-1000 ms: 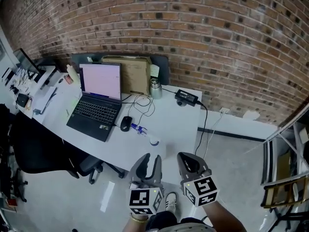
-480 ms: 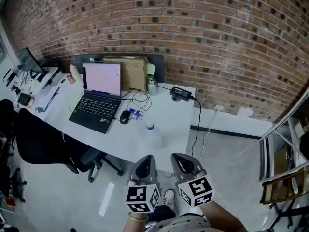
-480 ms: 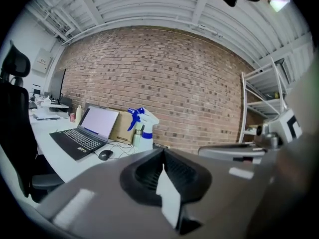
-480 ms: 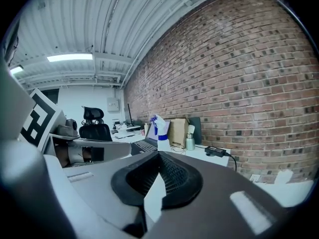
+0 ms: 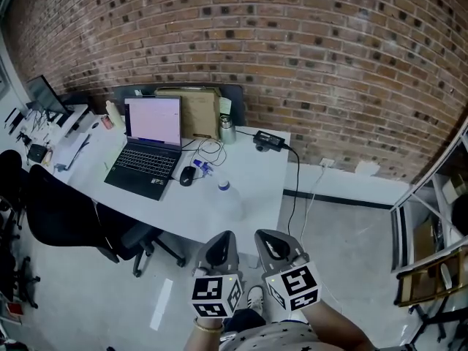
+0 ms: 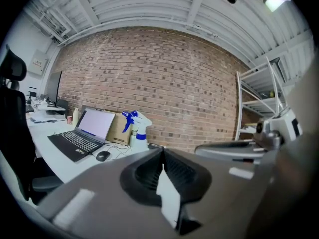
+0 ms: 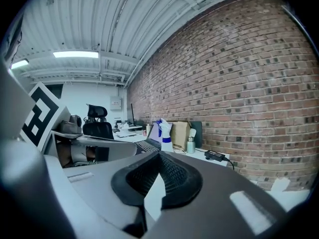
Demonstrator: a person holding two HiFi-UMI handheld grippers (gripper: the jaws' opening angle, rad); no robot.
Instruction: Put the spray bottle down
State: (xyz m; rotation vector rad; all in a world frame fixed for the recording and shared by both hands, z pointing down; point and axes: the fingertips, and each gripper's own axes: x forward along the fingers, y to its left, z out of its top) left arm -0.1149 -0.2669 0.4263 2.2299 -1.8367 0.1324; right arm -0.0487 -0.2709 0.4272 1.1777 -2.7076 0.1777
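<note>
The spray bottle (image 5: pixel 225 196), white with a blue trigger and collar, stands upright on the white desk (image 5: pixel 256 189), to the right of the mouse (image 5: pixel 188 176). It also shows in the left gripper view (image 6: pixel 137 128) and the right gripper view (image 7: pixel 165 133), far ahead of the jaws. My left gripper (image 5: pixel 221 246) (image 6: pixel 163 151) is shut and empty, off the desk's near edge. My right gripper (image 5: pixel 269 241) (image 7: pixel 159 156) sits beside it, also shut with nothing between its pads. Neither touches the bottle.
An open laptop (image 5: pixel 146 148) sits at the desk's left, with a cardboard box (image 5: pixel 199 112), a metal flask (image 5: pixel 227 130) and a power adapter (image 5: pixel 267 140) along the brick wall. A black chair (image 5: pixel 66 221) stands on the left and metal shelving (image 5: pixel 431 269) on the right.
The left jaws stood open a second ago and are now shut. Both grippers have drawn back from the desk, so the bottle lies farther ahead.
</note>
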